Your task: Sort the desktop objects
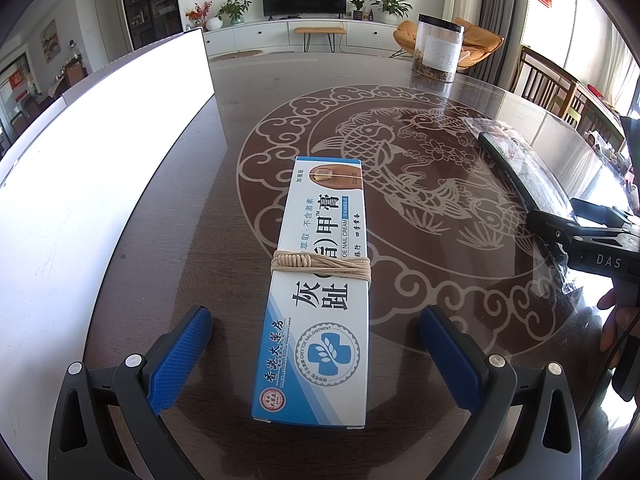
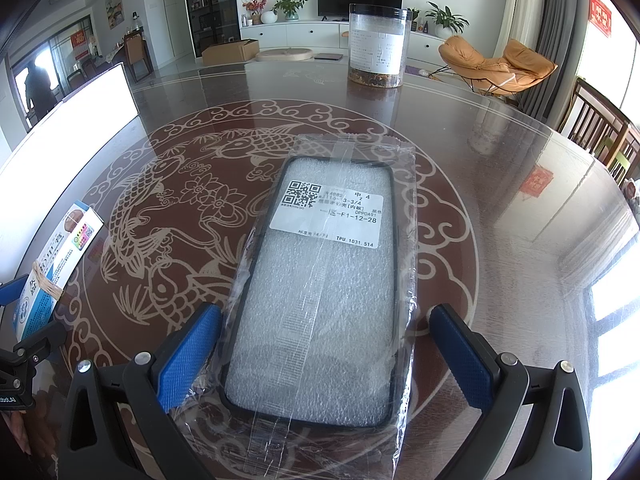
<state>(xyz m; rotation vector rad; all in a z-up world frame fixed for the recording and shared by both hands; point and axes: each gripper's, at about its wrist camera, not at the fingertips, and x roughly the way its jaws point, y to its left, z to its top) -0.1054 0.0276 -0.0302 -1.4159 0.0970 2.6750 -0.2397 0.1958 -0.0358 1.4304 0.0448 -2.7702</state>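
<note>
A white-and-blue nail cream box (image 1: 320, 292) with a beige string tied round it lies flat on the dark table, between the blue pads of my open left gripper (image 1: 316, 320); the pads stand clear of its sides. The box also shows at the left edge of the right wrist view (image 2: 60, 256). A black phone case in a clear plastic bag (image 2: 324, 292) with a white label lies between the pads of my open right gripper (image 2: 328, 320). The left pad touches the bag's edge. The case also shows at the right of the left wrist view (image 1: 524, 168).
A white box (image 1: 100, 152) stands on the table at the left; it also shows in the right wrist view (image 2: 72, 128). A clear jar (image 2: 378, 46) with a black lid stands at the far side. The table (image 2: 500, 200) has a fish pattern under glass. Chairs stand at the right.
</note>
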